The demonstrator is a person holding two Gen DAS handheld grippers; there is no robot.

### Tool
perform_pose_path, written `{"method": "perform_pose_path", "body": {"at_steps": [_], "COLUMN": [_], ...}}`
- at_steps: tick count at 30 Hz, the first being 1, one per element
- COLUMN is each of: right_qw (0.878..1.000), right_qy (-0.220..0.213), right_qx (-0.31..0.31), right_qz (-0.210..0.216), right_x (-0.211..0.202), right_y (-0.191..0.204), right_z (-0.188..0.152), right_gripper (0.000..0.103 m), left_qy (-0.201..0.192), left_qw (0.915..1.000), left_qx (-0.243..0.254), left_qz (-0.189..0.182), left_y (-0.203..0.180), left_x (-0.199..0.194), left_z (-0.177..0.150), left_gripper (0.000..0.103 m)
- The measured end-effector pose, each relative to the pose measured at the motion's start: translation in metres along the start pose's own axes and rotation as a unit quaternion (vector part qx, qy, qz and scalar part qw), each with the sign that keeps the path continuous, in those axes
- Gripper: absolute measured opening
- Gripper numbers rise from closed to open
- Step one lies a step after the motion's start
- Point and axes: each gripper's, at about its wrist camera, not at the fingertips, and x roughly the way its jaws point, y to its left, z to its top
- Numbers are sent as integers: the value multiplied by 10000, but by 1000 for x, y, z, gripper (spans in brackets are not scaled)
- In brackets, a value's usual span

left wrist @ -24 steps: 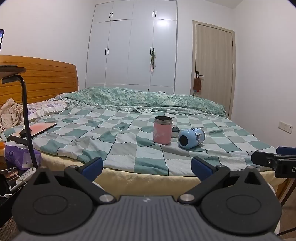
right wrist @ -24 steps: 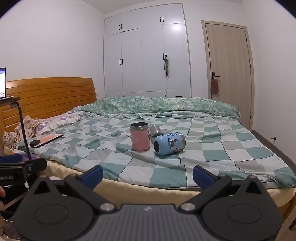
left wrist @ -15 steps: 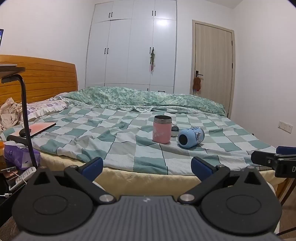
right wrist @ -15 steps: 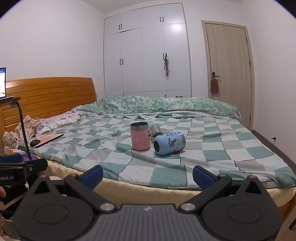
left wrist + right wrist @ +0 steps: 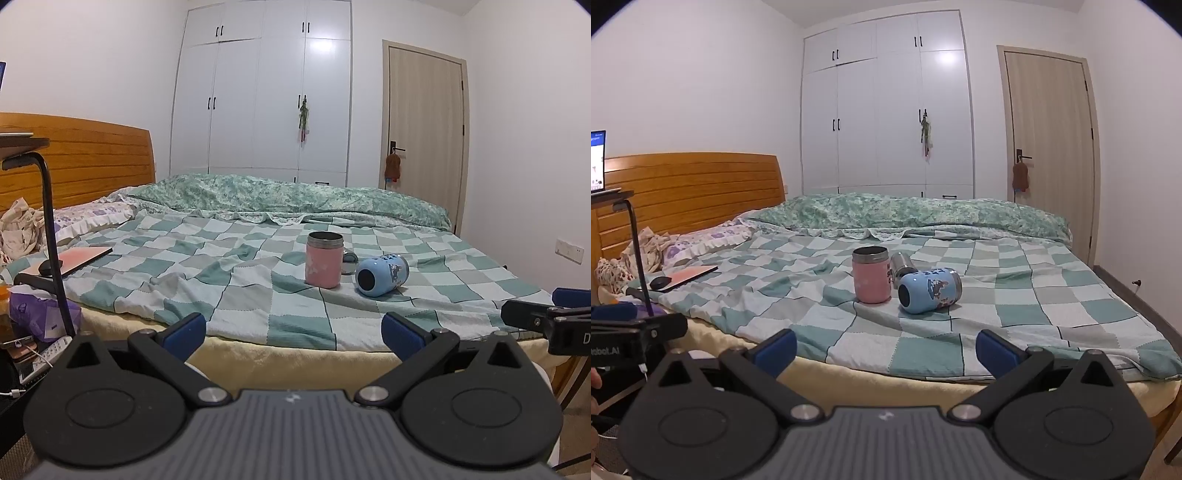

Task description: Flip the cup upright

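A bedroom holds a big bed point(image 5: 258, 306) with a green and white checked blanket point(image 5: 1015, 314), a wooden headboard point(image 5: 694, 188), a white wardrobe point(image 5: 266, 92) and a closed door point(image 5: 1049, 147). Near the middle of the bed, toward its near edge, a blue cup point(image 5: 929, 290) lies on its side with its dark end facing the cameras. A pink cup point(image 5: 871, 275) stands up just beside it. A silver cup point(image 5: 901, 264) lies behind them. The left gripper point(image 5: 293, 330) and the right gripper point(image 5: 886, 349) are both spread wide and hold nothing, in front of the bed's near edge, well apart from the cups.
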Motion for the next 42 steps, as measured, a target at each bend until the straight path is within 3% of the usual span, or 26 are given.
{"method": "perform_pose_path", "body": {"at_steps": [24,42], "right_qw": [10000,10000], "right_qy": [32,61], "right_qx": [6,12], "right_qz": [-14,0], "right_x": [0,2], "right_y": [3,5], "right_z": [-2,-4], "right_gripper": [103,103], "left_qy": [-144,31], "left_qw": [9998,9999], "left_qx": [79,-101], "left_qz": [-128,-102], "left_y": [-3,3], "left_x": [-6,0], "left_z": [1,0], "left_gripper": [103,103]}}
